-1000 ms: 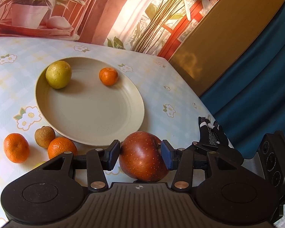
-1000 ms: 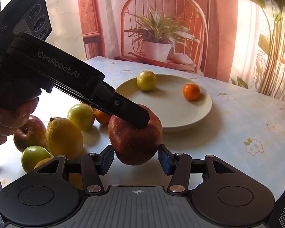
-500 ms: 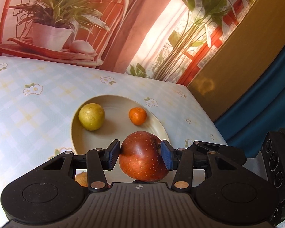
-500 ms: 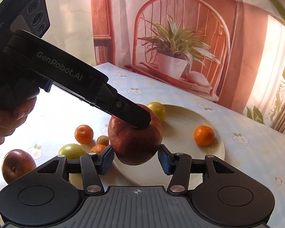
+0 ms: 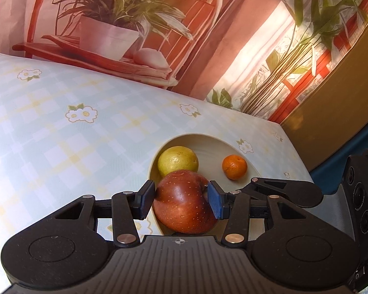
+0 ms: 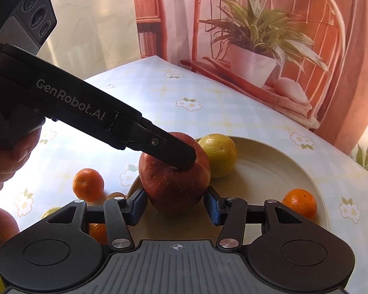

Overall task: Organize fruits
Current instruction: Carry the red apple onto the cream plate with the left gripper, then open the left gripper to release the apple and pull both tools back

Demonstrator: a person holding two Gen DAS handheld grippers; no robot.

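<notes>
A red apple (image 5: 184,202) sits between the pads of both grippers at once. My left gripper (image 5: 180,201) is shut on it from the sides. My right gripper (image 6: 175,204) also closes on it, at right angles to the left one. The apple (image 6: 169,183) hangs over the near-left rim of the cream plate (image 6: 277,171). The plate (image 5: 208,144) holds a yellow-green fruit (image 5: 177,160) and a small orange (image 5: 234,166). In the right wrist view the left gripper's finger (image 6: 169,150) lies across the top of the apple.
Loose fruit lies on the flowered tablecloth left of the plate: a mandarin (image 6: 87,183), another red apple (image 6: 0,227) and more oranges partly hidden behind my right gripper. A printed backdrop stands behind the table. The table's right edge (image 5: 296,152) is close to the plate.
Both grippers have carried the apple forward and lower, from in front of the plate to over its near-left rim. The yellow-green fruit is now right behind the apple.
</notes>
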